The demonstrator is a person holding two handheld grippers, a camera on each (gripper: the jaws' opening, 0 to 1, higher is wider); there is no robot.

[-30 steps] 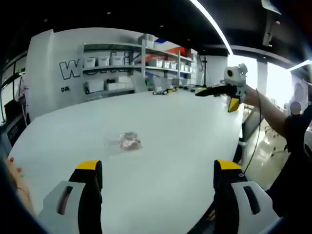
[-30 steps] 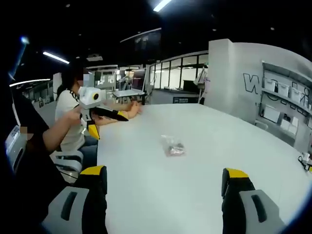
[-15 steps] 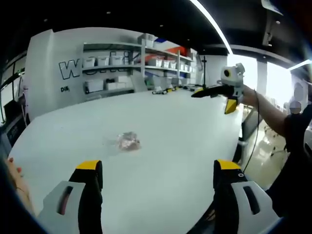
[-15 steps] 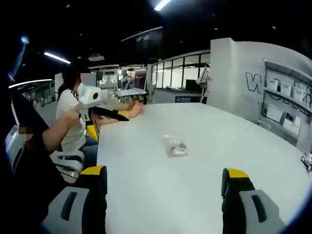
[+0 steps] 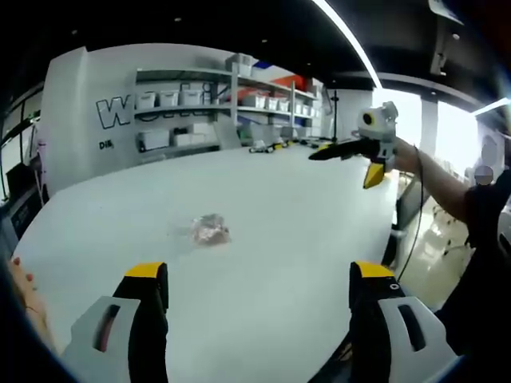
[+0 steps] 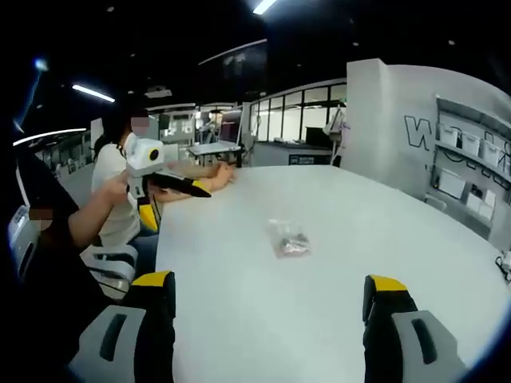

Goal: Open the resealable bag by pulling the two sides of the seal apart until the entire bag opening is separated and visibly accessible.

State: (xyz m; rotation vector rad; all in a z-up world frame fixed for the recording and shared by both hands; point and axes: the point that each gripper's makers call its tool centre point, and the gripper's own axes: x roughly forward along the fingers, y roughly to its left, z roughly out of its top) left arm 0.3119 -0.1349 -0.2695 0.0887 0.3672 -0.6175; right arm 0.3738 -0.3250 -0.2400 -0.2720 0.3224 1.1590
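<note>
Bag (image 5: 210,230) on table (image 5: 303,215) (wall lettering (image 5: 120,112) partly hidden).

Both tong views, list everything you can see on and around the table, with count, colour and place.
Resealable bag: one, clear with pinkish contents, lying alone mid-table, touched by neither pair of tongs.
Table: one, white, large and rounded.
Shelving: one unit, white, holding pale bins, against the far wall in the left gripper view.
Wall lettering: dark letters on the white wall beside the shelving.
Seated person: one, white top, at the table's far edge in the right gripper view.
Left tongs: black, grey and yellow, open, raised above the table.
Right tongs: same colours, open, raised above the table.
</note>
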